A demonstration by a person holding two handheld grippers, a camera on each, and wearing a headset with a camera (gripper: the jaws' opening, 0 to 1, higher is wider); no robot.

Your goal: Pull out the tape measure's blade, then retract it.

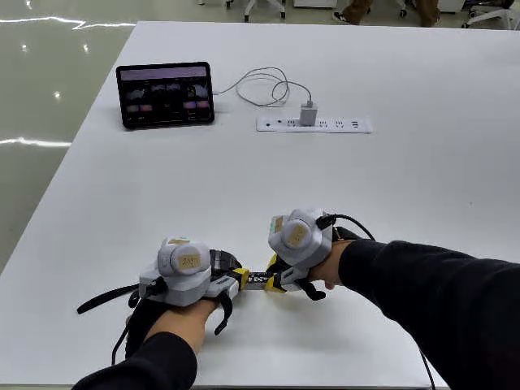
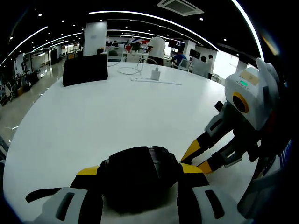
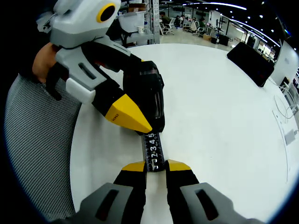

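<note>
A black tape measure point(image 2: 140, 179) lies on the white table point(image 1: 341, 187), and my left gripper point(image 2: 140, 170) is shut on its case with a yellow-tipped finger at either side. In the head view the case point(image 1: 224, 262) sits at the left gripper point(image 1: 236, 276) near the front edge. A short length of blade point(image 3: 152, 150), with numbers 2 to 5 showing, runs out of the case point(image 3: 150, 95). My right gripper point(image 3: 155, 165) is shut on the blade's end. In the head view the blade point(image 1: 256, 281) spans the small gap to the right gripper point(image 1: 273, 283).
A dark tablet point(image 1: 165, 94) stands propped at the back left. A white power strip point(image 1: 314, 124) with a charger and looped cable point(image 1: 264, 85) lies behind the middle. The table's front edge runs just below the grippers. A mesh chair back point(image 3: 37, 154) stands beside the table.
</note>
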